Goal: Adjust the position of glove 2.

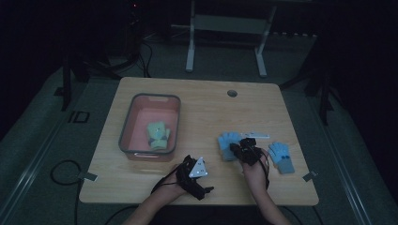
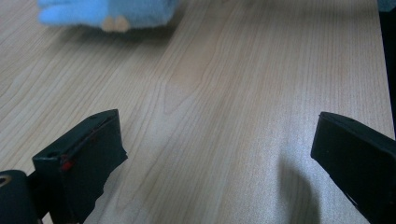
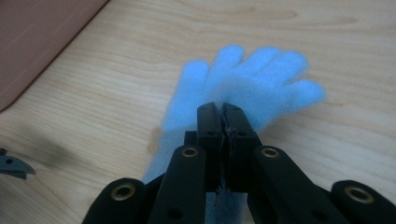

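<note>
A light blue glove (image 1: 227,142) lies flat on the wooden table (image 1: 202,112), fingers spread. My right gripper (image 1: 244,144) sits over its right side, jaws pressed together. In the right gripper view the shut tips (image 3: 223,109) stand over the palm of the blue glove (image 3: 261,79); I cannot tell whether any fabric is pinched. A second blue glove (image 1: 281,158) with a grey cuff lies just to the right. My left gripper (image 1: 190,161) rests near the front edge. Its jaws (image 2: 215,135) stand wide apart over bare wood, and the blue glove (image 2: 107,11) shows beyond them.
A pink bin with a grey rim (image 1: 150,97) stands at the left of the table with a green glove (image 1: 158,135) inside; its corner (image 3: 37,42) shows in the right gripper view. A thin white strip (image 1: 257,136) lies behind the blue gloves. A cable hole (image 1: 232,93) is at the back.
</note>
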Motion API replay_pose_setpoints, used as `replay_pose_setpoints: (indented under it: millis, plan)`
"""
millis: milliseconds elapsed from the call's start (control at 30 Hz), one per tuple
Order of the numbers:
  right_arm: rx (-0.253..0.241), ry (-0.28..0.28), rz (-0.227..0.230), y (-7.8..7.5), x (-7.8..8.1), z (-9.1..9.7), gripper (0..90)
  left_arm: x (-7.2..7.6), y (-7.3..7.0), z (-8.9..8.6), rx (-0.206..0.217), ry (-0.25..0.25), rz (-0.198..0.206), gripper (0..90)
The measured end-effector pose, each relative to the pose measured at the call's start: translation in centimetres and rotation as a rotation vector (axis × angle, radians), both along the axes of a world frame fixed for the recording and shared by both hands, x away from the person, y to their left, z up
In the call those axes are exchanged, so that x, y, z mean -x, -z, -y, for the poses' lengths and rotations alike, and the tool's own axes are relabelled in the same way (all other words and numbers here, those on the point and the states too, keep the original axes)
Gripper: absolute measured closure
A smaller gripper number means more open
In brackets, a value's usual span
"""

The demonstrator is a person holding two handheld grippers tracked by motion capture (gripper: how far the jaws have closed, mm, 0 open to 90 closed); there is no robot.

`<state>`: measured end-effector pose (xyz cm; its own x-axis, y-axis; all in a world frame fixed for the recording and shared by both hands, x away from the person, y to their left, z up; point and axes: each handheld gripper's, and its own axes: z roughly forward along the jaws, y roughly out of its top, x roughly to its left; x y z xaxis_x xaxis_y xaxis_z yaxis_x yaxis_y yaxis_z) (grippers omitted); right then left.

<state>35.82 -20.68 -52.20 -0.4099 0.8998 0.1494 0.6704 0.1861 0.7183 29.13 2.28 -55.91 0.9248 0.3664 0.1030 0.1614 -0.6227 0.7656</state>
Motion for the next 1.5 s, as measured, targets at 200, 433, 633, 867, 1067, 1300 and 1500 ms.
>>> replay_pose_setpoints:
  millis: [200,433,633,867,1067,1300,1500]
  plan:
    - [0.022,0.015,-0.042,1.7,-0.4,-0.1,79.6,0.0,0.0,0.0,0.0,0.0,-0.001,2.3]
    - [0.036,0.002,-0.049,2.2,-0.3,-0.3,71.4,0.0,0.0,-0.1,0.0,0.003,-0.001,2.4]
    - [0.019,-0.026,-0.013,0.3,0.2,1.3,67.3,-0.1,-0.1,-0.2,0.01,-0.001,-0.007,2.3]
    - [0.054,-0.077,0.06,-1.4,0.4,4.7,65.6,-0.2,-0.1,-0.3,0.019,-0.004,-0.015,2.3]
    - [0.045,-0.09,0.1,-2.2,0.3,9.2,65.6,-0.2,0.0,-0.2,0.018,-0.006,-0.015,2.3]
    - [0.085,-0.077,0.126,-2.4,0.4,14.6,64.4,-0.2,0.0,-0.2,0.019,-0.009,-0.016,2.3]
    - [0.124,-0.083,0.113,-2.2,0.5,17.9,63.8,-0.3,0.0,-0.2,0.016,-0.009,-0.013,2.4]
